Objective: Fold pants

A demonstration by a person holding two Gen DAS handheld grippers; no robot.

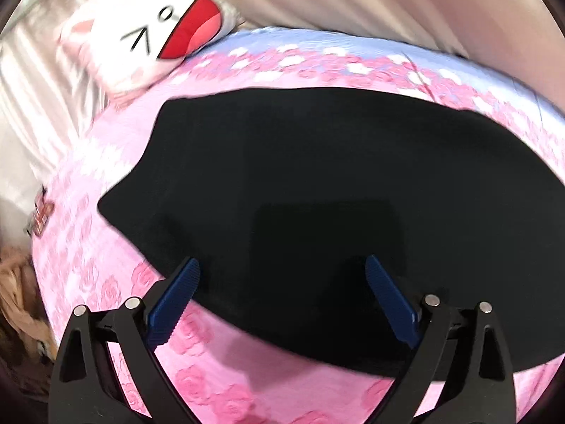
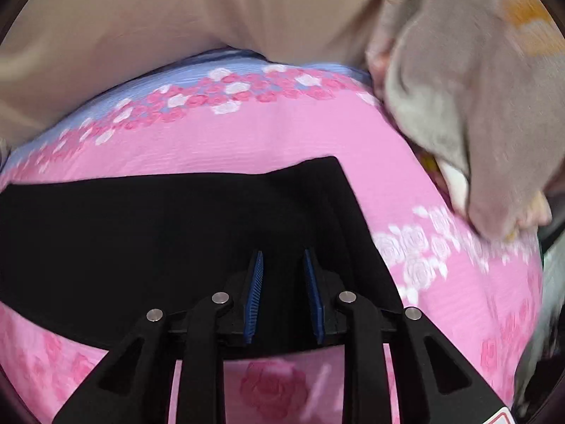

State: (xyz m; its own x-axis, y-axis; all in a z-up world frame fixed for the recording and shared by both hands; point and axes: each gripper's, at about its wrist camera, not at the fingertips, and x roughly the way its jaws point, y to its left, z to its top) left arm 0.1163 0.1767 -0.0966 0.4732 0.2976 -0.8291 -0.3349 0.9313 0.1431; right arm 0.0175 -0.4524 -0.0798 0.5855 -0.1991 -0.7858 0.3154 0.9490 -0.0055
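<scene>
I see the black pants (image 1: 300, 190) lying flat and folded on the pink rose-patterned bed. From my left wrist view the dark cloth spreads ahead of and under the wide-apart jaws, its near edge crossing between them. From my right wrist view the pants (image 2: 176, 226) lie beneath the jaws, their layered corner just ahead and to the right.

one black pants (image 1: 300, 190), one cat pillow (image 1: 155, 31)
</scene>
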